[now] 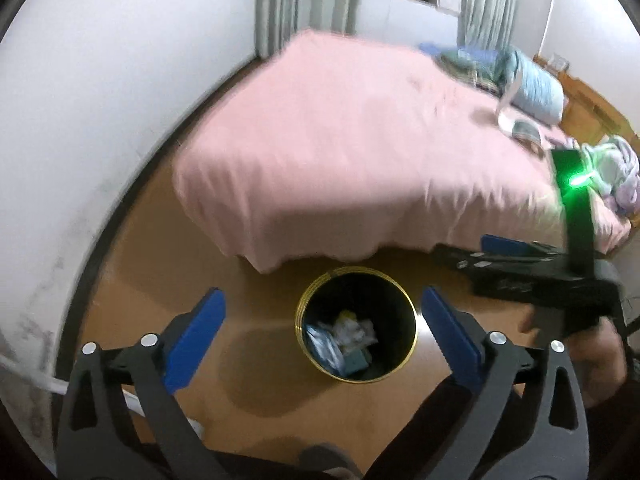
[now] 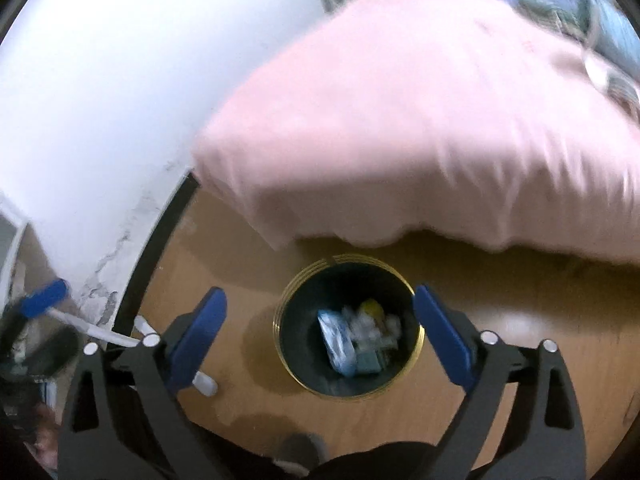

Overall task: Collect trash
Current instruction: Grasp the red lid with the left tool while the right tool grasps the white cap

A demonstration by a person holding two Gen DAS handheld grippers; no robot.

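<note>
Left gripper point(image 1: 322, 320): seen nearest the lens in the left wrist view; its jaws are spread wide, nothing is held between the blue pads point(image 1: 198, 332), and it is pointed steeply down.
Right gripper point(image 2: 320, 320): seen nearest the lens in the right wrist view; its jaws are likewise spread wide with nothing between them, and it is also aimed steeply down.
Waste bin point(image 1: 404, 312): a round dark bin with a gold rim, framed between the spread fingers of each gripper and well below them; it stands upright on the floor.
Trash point(image 1: 340, 340): crumpled white paper, a pale blue wrapper, a yellow scrap and a small teal piece are seen lying at the bottom of the bin.
Floor point(image 1: 200, 380): smooth brown wood-look boards, spread beneath both grippers and around the bin; soft shadows are cast beside the bin.
Bed point(image 1: 340, 140): covered in a pink sheet, placed just beyond the bin; the sheet's hem hangs close to the bin's far rim.
Bedding point(image 1: 532, 88): a pale blue bundle and other cloth are piled at the bed's far right, blurred.
Wall point(image 1: 120, 80): white, scuffed near the dark skirting, curving to the left of the grippers.
Curtains point(image 1: 304, 0): pale green, hung beyond the bed.
White cable point(image 2: 104, 330): laid on the floor left of the right gripper.
</note>
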